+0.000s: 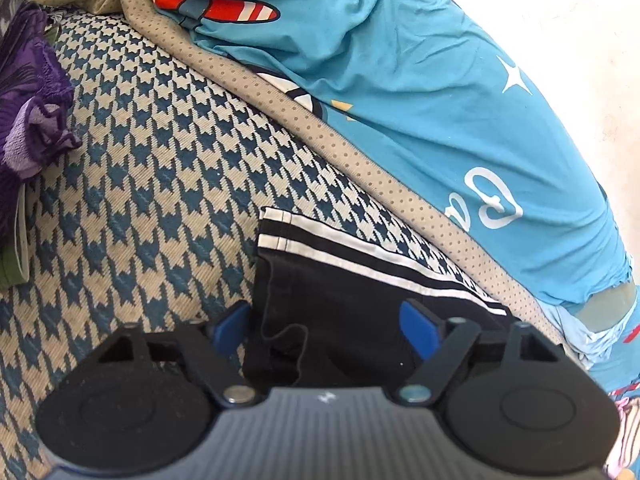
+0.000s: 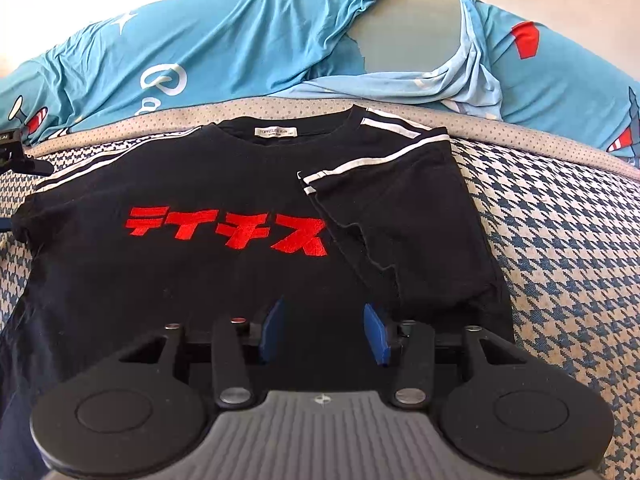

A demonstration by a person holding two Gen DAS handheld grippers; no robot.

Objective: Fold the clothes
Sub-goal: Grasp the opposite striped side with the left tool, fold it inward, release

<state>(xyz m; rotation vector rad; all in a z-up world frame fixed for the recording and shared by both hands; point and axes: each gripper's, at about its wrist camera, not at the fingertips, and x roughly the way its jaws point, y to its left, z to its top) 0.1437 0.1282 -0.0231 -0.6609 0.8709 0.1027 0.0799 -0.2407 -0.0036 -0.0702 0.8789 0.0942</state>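
The black tee lay face up on the houndstooth cover, red lettering showing and collar toward the far edge. Its right side was already turned in, that sleeve lying across the chest. The left sleeve was still spread flat, so I judged the fold about halfway through its side turns.

The left gripper stood over that sleeve with its jaws fairly wide, the cloth bunched between the blue pads but not visibly pinched. The right gripper hovered above the lower body of the tee, jaws parted and holding nothing.

Next, I reckoned, the left one needed to close on the sleeve hem and carry it across to match the other side, then both would take the bottom hem upward.

A blue quilt was heaped just beyond the collar, and a purple garment lay off to the side; neither crowded the fold, though the quilt left little room past the neckline.
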